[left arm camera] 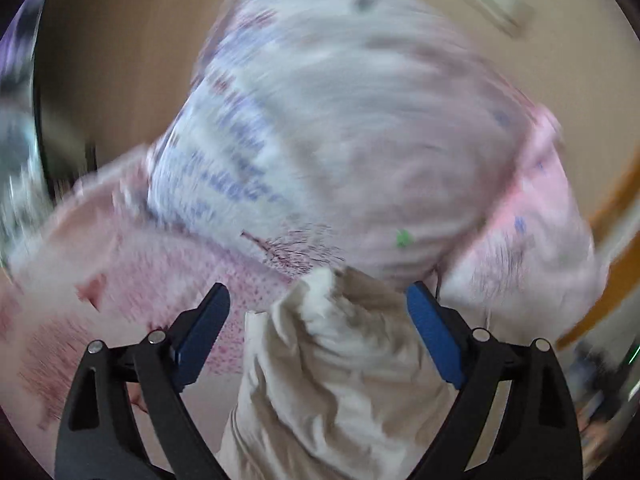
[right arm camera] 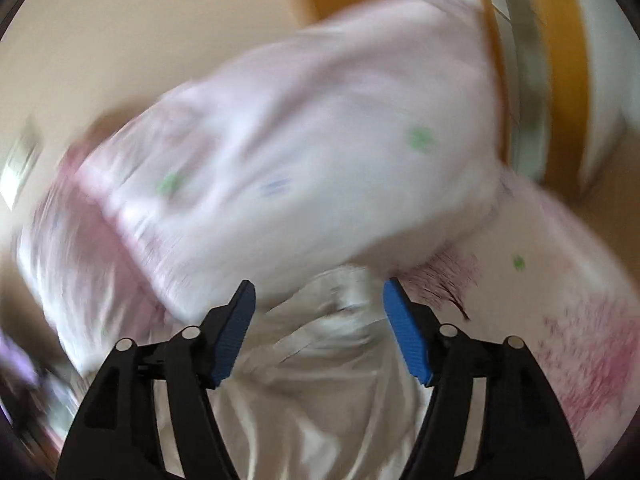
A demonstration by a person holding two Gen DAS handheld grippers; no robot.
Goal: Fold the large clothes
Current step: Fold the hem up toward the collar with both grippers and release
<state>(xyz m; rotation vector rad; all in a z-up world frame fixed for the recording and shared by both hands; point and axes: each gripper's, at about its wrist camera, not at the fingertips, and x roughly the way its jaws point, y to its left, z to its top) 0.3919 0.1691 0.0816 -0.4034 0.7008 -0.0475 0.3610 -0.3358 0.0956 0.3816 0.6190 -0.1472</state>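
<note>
A crumpled cream garment (left arm camera: 332, 360) lies bunched on a pink patterned bed sheet (left arm camera: 140, 280). In the left wrist view its raised fold sits between the blue pads of my left gripper (left arm camera: 318, 288), whose jaws stand wide apart and do not press it. The right wrist view shows the same shiny cream garment (right arm camera: 316, 380) spreading below and between the pads of my right gripper (right arm camera: 319, 283), which is open too, with cloth in the gap but not pinched. Both pictures are heavily blurred.
A large pale pillow (left arm camera: 340, 120) with pink and blue print lies just beyond the garment, and it fills the right wrist view as the pale pillow (right arm camera: 300, 160). An orange wooden frame (left arm camera: 616, 280) runs along the right. The wooden frame (right arm camera: 568, 60) also crosses the top right. Beige wall lies behind.
</note>
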